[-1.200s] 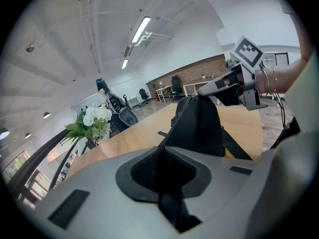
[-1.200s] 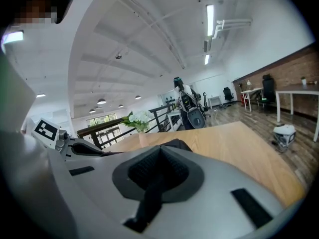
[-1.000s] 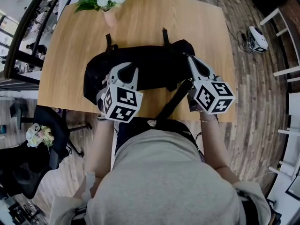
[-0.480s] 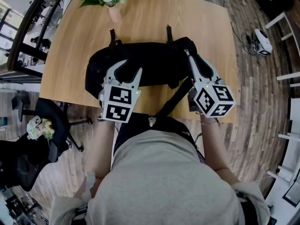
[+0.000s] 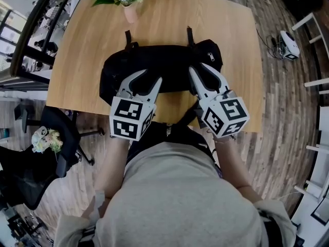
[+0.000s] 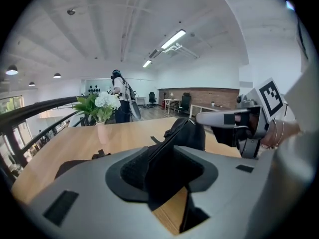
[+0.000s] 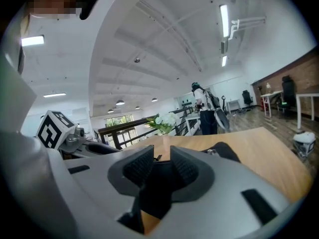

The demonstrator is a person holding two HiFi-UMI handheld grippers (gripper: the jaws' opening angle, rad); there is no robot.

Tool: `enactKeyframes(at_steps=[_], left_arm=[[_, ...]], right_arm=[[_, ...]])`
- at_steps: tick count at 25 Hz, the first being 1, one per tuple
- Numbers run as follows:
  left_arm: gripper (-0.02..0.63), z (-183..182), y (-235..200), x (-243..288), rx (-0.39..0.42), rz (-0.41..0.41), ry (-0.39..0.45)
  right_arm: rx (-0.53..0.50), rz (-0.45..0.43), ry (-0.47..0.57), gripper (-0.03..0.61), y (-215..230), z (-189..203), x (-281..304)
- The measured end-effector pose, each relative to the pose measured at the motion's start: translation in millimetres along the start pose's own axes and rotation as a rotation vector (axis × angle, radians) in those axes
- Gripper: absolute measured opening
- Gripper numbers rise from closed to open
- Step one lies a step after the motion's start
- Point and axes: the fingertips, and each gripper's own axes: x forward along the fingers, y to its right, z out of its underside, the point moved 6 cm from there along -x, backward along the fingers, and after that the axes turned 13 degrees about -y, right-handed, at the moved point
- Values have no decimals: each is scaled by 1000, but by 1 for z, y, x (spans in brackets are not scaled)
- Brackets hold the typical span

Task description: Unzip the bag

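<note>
— Checking bag position: where is it?
— The black bag (image 5: 164, 66) lies flat on the wooden table (image 5: 87, 45), just on the person's side of the flower vase (image 5: 128, 12), with its long axis across the table.
— Left side?
— The left gripper (image 5: 149, 78) is at the bag edge facing away from the vase. Its jaws have just been opening and now stand wide apart. A raised fold of bag fabric sits in the gap, but the pads (image 6: 130, 171) aren't pinching it.
— Right?
— The right gripper (image 5: 199, 71) is at the same edge, further right of the vase than the left one. Its jaws have also just been opening and are now partly spread. Bag fabric shows in the gap, no grip.
— Zip state?
— Can't tell from any view.
— Anything else?
— A black strap (image 5: 187, 118) runs off the table edge farthest from the vase, beside the right gripper.
</note>
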Motion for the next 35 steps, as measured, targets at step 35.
enactKeyframes(at_steps=[35], left_arm=[[29, 20, -19, -8, -174, 0, -20]], right_arm=[[-76, -158, -214, 5, -66, 14, 40]])
